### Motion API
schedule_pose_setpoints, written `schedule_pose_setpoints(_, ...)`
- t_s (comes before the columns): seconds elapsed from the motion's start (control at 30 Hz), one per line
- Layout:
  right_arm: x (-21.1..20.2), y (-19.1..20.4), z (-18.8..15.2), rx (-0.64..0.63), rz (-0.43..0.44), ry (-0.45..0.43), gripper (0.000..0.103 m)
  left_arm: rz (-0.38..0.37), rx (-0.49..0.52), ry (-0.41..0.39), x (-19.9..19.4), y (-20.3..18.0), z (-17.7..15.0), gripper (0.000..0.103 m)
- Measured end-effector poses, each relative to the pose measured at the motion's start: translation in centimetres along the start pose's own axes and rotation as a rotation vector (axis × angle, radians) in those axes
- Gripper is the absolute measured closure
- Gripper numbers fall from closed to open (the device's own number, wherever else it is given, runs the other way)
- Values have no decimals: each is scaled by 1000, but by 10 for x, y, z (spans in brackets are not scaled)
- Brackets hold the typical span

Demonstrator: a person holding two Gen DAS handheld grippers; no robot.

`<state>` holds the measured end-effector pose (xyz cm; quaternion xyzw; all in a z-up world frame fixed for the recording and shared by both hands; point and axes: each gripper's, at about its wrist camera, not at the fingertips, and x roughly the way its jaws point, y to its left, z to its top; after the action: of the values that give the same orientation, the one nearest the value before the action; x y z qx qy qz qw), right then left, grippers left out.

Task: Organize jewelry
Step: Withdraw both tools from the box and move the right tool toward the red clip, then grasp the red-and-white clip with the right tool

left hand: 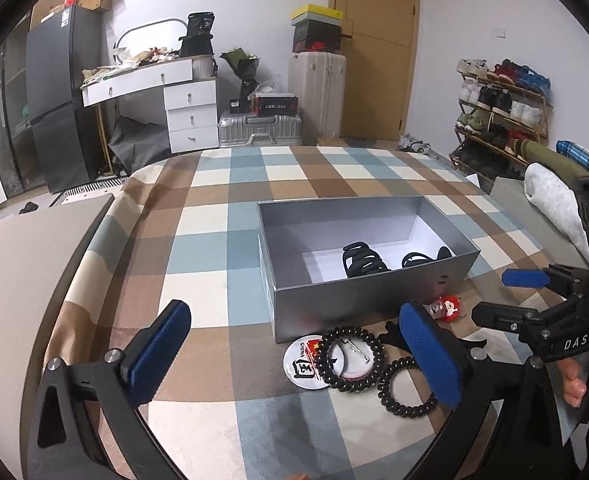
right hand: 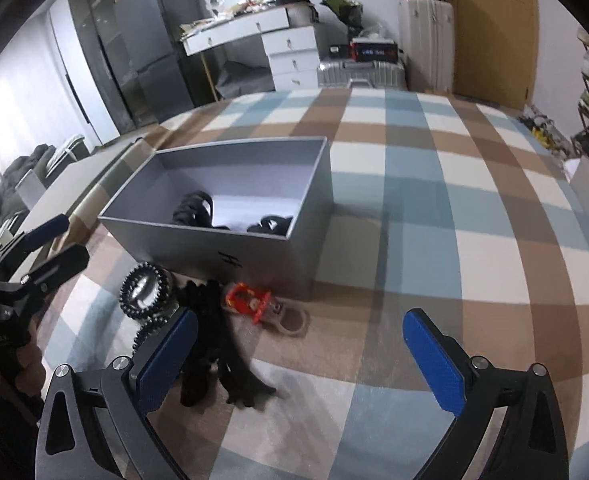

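Left tongs and right tongs, both spread apart and empty, above the checked-cloth table. Black beaded bracelets, round badge and black hair claw lie beside the open grey rectangular cardboard box.

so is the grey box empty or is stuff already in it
Not empty: the open grey box already holds two black hair claws, lying on its white floor.

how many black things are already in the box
2: a claw clip mid-floor of the box, and another black piece to its right, half hidden by the near wall. More could hide there.
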<state>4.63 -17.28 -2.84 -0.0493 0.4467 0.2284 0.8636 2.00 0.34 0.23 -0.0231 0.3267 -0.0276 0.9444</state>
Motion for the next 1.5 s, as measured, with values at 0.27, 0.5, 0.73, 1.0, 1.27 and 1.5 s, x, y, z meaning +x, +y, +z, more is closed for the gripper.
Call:
schedule_pose_setpoints(0.27, 9, 1, -3, -8, -24, 21, 0, 15, 18, 17, 2, -1, -4, 1)
schedule_pose_setpoints(0.5, 13, -11, -3, 33, -76, 29, 0, 24, 23, 20, 2, -2, -6, 1)
schedule_pose_setpoints(0.73, 21, -14, -3, 70, -73, 45, 0, 27, 31, 28, 5, -2, -7, 1)
schedule_pose_setpoints(1.0, 30, -5, -4, 8, -184, 67, 0, 27, 36, 37, 6, -2, -8, 1)
schedule_pose_setpoints(1.27, 28, -10, -4, -4, -194, 62, 0, 26, 19, 42, 9, 1, -9, 1)
schedule_pose_setpoints(1.5, 30, -2, -4, -54, -206, 53, 5, 27, 27, 47, 9, -1, -10, 1)
